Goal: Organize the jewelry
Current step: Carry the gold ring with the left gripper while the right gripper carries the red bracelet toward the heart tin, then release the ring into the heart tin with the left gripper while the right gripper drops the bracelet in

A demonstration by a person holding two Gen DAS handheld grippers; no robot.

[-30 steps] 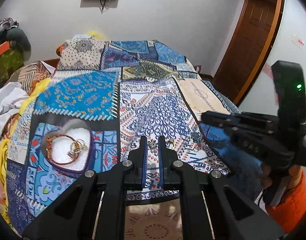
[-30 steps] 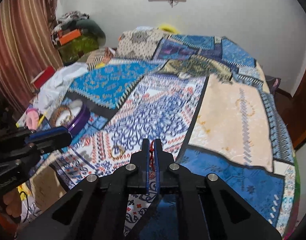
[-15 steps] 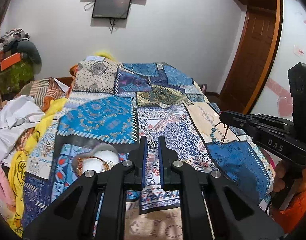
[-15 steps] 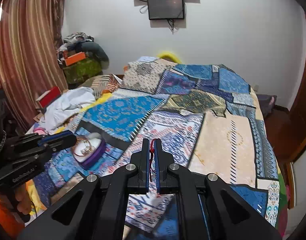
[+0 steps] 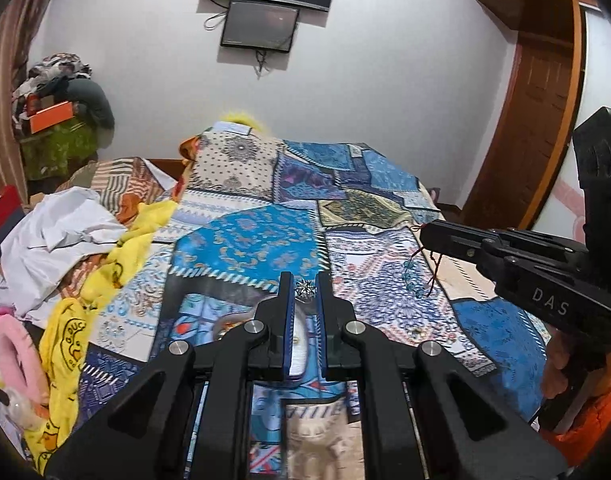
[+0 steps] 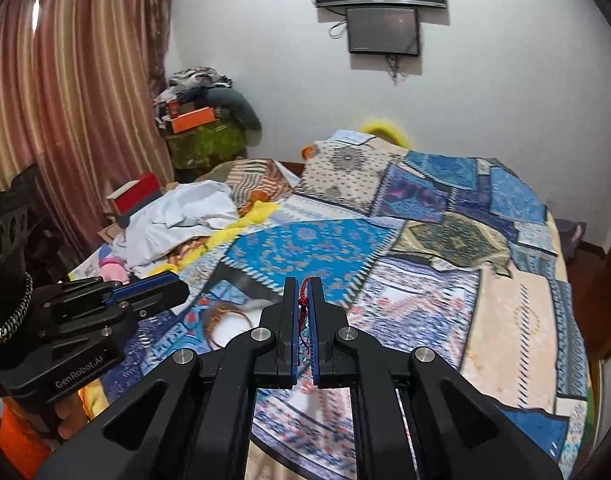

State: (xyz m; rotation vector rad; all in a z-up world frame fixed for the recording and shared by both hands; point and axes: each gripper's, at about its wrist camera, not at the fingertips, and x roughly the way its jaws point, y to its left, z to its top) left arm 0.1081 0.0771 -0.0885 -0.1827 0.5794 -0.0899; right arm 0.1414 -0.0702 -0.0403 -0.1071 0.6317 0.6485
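Observation:
My left gripper [image 5: 305,280] is shut on a small silver star-shaped ring [image 5: 305,290], held above the bed. The jewelry tray with white lining [image 5: 297,344] lies below it, mostly hidden by the fingers. My right gripper [image 6: 304,286] is shut on a red cord [image 6: 303,300]. In the left wrist view that cord carries a blue bead bracelet [image 5: 415,276] dangling from the right gripper [image 5: 423,236]. In the right wrist view the tray [image 6: 229,322] holds an orange bracelet, and the left gripper [image 6: 177,288] hovers left of it.
A patchwork bedspread [image 5: 369,296] covers the bed. White and yellow clothes [image 5: 61,240] pile on its left side, with a pink item [image 5: 9,344] at the left edge. A wooden door [image 5: 537,112] stands at right. A curtain [image 6: 65,100] hangs at left.
Both grippers have risen and tilted up, so more wall and screen show. The tray has slid under my left fingers. The bead bracelet now hangs free from the right gripper.

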